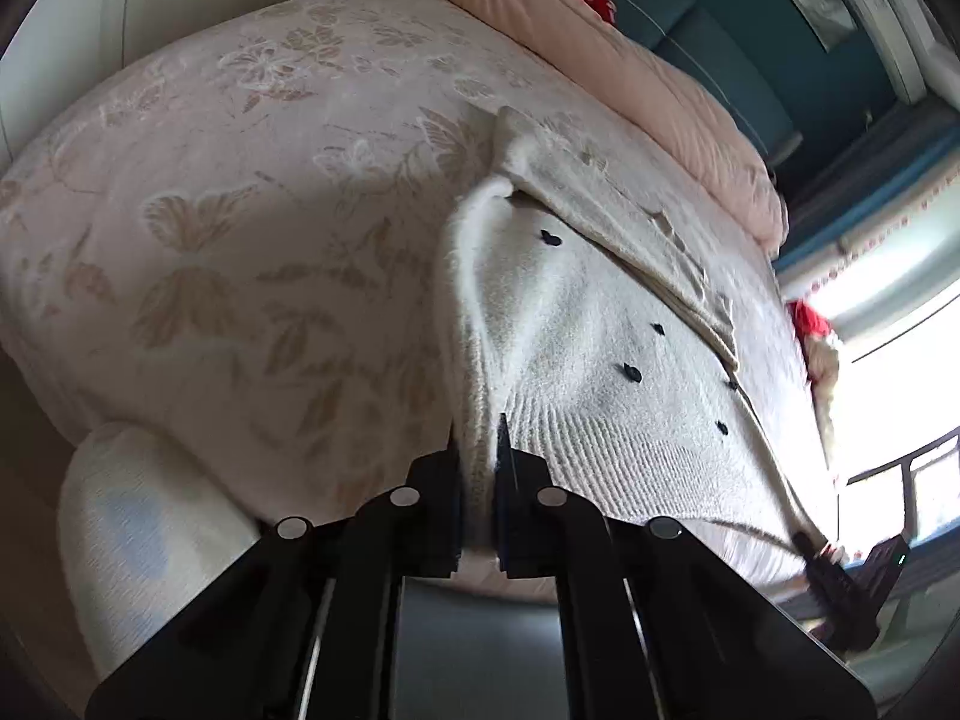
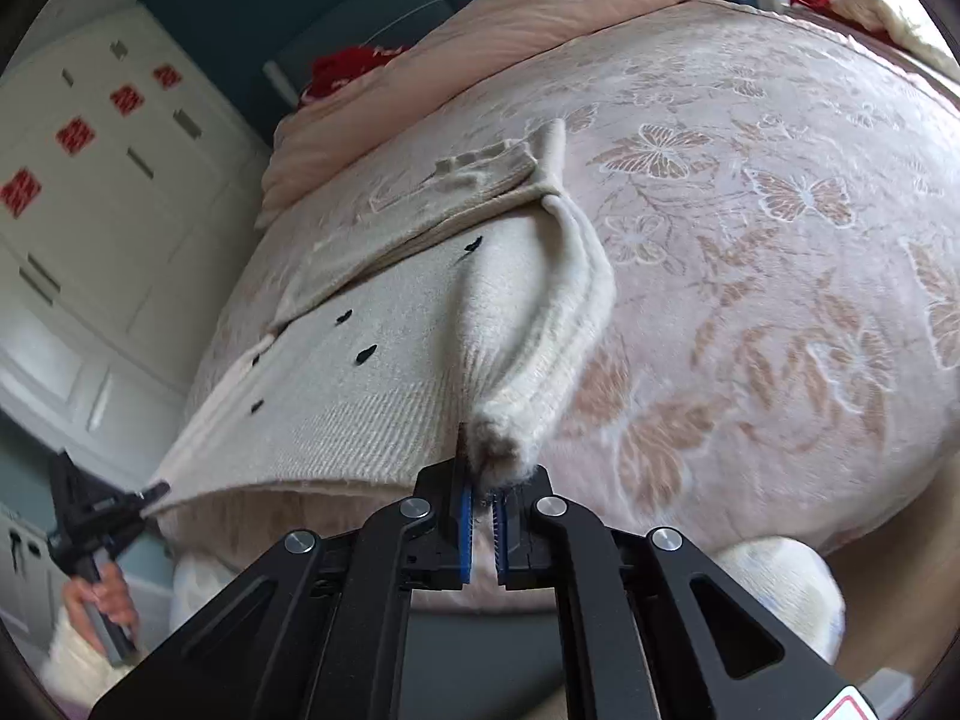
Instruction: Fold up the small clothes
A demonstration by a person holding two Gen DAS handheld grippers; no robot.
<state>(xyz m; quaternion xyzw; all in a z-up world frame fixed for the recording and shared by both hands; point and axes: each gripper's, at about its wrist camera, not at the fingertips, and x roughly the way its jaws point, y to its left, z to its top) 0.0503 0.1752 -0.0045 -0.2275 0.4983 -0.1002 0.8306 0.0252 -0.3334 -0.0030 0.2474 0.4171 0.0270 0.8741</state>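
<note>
On a bed (image 1: 228,192) with a butterfly-print cover, a cream knit sweater (image 1: 588,348) with small dark dots is lying spread, its ribbed hem nearest the cameras. The left gripper (image 1: 478,450) and right gripper (image 2: 483,474) are each pinching a hem corner, jaws closed on the wool and pointing steeply down. The knit looks soft, light and floppy, sagging between the grips; the thick ribbed corners seem the surest hold.

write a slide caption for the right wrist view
Right hand-held gripper pinches the hem corner of a cream knit sweater on a butterfly-patterned bedspread.
</note>
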